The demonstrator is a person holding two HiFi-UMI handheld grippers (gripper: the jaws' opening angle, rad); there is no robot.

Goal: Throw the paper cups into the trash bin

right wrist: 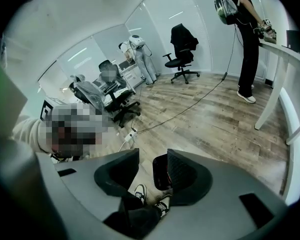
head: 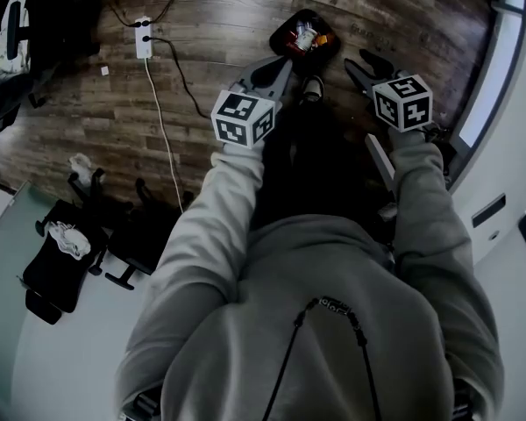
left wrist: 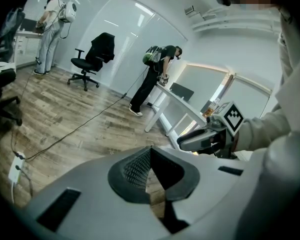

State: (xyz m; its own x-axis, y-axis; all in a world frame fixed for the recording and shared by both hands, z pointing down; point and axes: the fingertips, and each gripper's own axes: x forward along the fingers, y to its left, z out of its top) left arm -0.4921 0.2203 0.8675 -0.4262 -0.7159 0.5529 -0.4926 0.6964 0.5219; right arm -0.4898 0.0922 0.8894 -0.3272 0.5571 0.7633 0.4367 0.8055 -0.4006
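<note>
In the head view a black trash bin [head: 302, 35] stands on the wood floor just beyond my shoes, with white and red paper cups [head: 305, 37] lying inside it. My left gripper [head: 283, 61] is held over the floor just short of the bin, a little to its left. In its own view the left gripper [left wrist: 150, 151] has its pad tips together with nothing between them. My right gripper [head: 355, 62] hovers to the right of the bin. In the right gripper view its jaws [right wrist: 152, 156] stand apart and empty, and the bin [right wrist: 161, 175] shows through the gap.
A power strip [head: 143, 38] with a white cable lies on the floor at left. Black office chairs [head: 70, 244] stand lower left. A white desk [head: 500, 103] runs along the right. Two people [left wrist: 152, 79] [left wrist: 50, 34] and a chair [left wrist: 92, 59] stand further off.
</note>
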